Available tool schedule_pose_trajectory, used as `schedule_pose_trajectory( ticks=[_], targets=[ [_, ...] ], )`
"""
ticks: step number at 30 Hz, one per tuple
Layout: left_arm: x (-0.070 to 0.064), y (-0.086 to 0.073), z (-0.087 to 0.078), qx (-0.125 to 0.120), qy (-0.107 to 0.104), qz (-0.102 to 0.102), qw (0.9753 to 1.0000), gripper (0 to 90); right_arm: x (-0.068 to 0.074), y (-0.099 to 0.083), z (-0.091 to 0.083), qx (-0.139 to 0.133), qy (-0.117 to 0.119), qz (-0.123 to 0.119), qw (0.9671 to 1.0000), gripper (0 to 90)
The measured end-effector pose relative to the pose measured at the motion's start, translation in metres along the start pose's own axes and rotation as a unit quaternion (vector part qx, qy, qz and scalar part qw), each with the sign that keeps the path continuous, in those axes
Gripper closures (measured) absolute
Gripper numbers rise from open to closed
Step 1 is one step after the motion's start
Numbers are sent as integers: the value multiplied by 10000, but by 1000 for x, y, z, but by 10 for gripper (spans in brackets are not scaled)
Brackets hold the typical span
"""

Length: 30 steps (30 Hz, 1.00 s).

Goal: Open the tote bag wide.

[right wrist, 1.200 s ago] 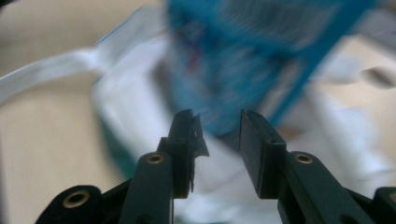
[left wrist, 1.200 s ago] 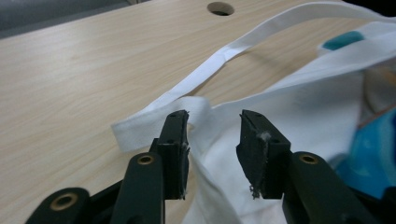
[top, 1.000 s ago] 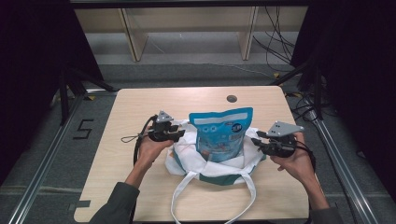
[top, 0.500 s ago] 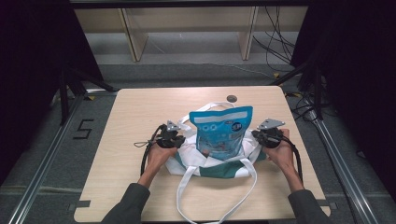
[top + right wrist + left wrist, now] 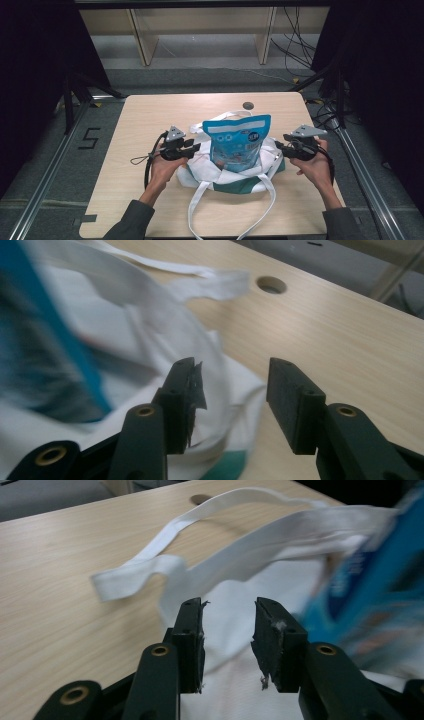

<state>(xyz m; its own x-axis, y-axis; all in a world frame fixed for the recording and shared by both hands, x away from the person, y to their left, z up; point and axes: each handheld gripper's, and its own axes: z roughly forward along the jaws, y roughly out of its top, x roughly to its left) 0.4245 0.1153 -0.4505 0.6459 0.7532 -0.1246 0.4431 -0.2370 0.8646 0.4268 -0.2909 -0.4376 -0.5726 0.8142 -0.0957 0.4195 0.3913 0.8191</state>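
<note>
A blue snack pouch (image 5: pixel 237 141) stands upright inside a white tote bag (image 5: pixel 225 172) with a green base, in the middle of the table. The bag's white straps (image 5: pixel 200 215) trail toward the front edge. My left gripper (image 5: pixel 195 146) is at the bag's left rim, open, jaws over the white cloth (image 5: pixel 235 605) and holding nothing. My right gripper (image 5: pixel 278 147) is at the bag's right rim, also open, with the bag's cloth (image 5: pixel 220 370) by its left jaw. The pouch (image 5: pixel 370 595) is blurred at the right of the left gripper view.
The wooden table (image 5: pixel 145 120) has a round hole (image 5: pixel 248 105) behind the bag. A dark frame and rails run along both sides, and wooden shelving (image 5: pixel 200 25) stands beyond the far edge.
Both hands have moved inward and slightly back along the bag's sides. The bag's cloth has slumped lower around the pouch.
</note>
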Motion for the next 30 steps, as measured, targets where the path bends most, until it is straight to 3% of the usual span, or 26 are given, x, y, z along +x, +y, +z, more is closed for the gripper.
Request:
schedule_pose_trajectory(
  ticks=[2,5,7,8,9,10,11,12,14,16,17,18,19,20,21,23,24,25,27,30],
  targets=[
    [-12,-2,-8,39,-98,250,9996,641,9,-1,-17,-86,131,-69,9999,553],
    [-26,-14,-19,142,-273,366,9989,663,24,-4,-38,57,443,115,9989,569],
    [-30,-25,-24,352,-437,453,9974,697,29,-8,-43,5,697,-113,9975,611],
    [-30,-29,-26,437,-428,585,9964,737,37,-13,-45,101,855,-75,9963,627],
    [-31,-38,-27,405,-445,554,9966,760,39,-16,-44,124,899,-161,9957,651],
    [-29,-43,-30,464,-503,532,9962,781,46,-21,-44,345,1089,-79,9934,687],
    [-28,-47,-34,494,-518,467,9963,789,48,-24,-42,391,1150,-293,9922,709],
    [-28,-50,-36,439,-494,326,9973,802,52,-26,-41,465,1154,-343,9916,743],
    [-25,-54,-45,378,-461,254,9979,822,59,-29,-41,662,1136,-422,9904,789],
    [-24,-56,-51,334,-392,257,9983,852,62,-32,-39,798,1072,-658,9888,824],
    [-21,-59,-51,371,-313,383,9981,852,64,-35,-36,869,1101,-724,9875,832],
    [-18,-62,-49,454,-238,426,9978,851,69,-40,-30,888,1103,-703,9874,833],
    [-15,-66,-43,621,-318,412,9967,850,70,-41,-28,1057,1139,-777,9848,833],
    [-14,-73,-34,730,-289,259,9966,847,73,-45,-21,1068,1083,-827,9849,833],
    [-14,-77,-27,867,-255,287,9955,845,75,-47,-16,1165,1084,-866,9835,834],
    [-13,-84,-14,1107,-145,582,9920,839,76,-49,-11,1178,1064,-831,9838,834],
    [-14,-87,-10,1037,-179,335,9939,839,76,-50,-9,1172,1052,-851,9839,832],
    [-14,-86,-7,982,-244,212,9946,840,75,-51,-7,1166,1042,-878,9838,832],
    [-16,-84,-3,976,-162,361,9944,837,75,-53,-4,1187,1080,-864,9833,828],
    [-17,-80,3,1051,-82,498,9932,836,73,-54,5,1112,1016,-837,9850,833]
  ],
)
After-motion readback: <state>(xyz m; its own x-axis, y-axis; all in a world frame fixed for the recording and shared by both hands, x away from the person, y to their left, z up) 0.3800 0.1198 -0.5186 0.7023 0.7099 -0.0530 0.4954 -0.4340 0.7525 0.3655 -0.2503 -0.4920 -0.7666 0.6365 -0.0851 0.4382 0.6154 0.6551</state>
